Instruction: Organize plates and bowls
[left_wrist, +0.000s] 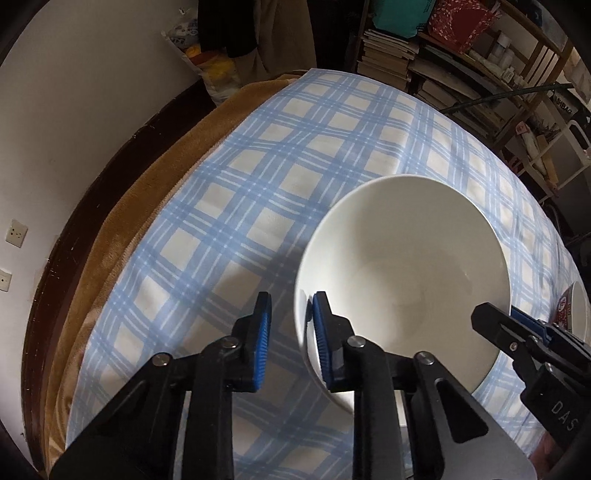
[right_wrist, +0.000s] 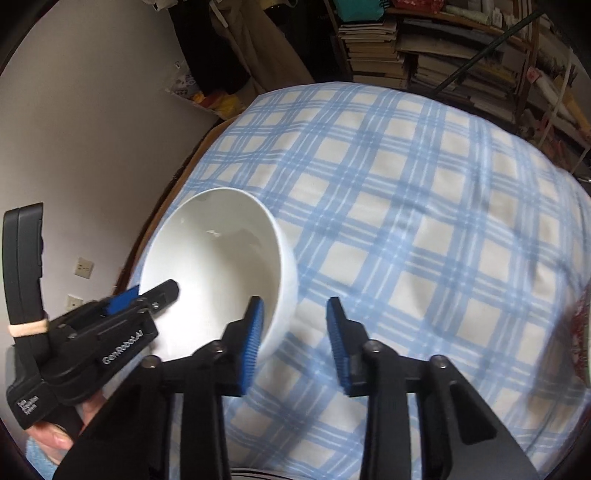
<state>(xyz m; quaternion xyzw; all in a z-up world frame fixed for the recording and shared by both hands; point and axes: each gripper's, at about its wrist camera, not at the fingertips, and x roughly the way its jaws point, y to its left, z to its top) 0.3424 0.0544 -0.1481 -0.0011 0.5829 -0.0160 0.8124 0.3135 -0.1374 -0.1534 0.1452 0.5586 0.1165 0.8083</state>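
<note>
White bowl (left_wrist: 406, 266) upright on blue-checked tabletop cloth (left_wrist: 221, 206), caught between both pairs of jaws. Left gripper (left_wrist: 291, 299) astride one side of the rim: one pad against the inner wall, the other outside, a sliver of gap showing, so narrow but not clamped. Right gripper (right_wrist: 295, 301) astride the opposite side: one pad just inside the wall, the other well clear outside, jaws wider, nothing pinched. Beyond the right jaws, edge of a red-patterned dish (left_wrist: 578, 314).
</note>
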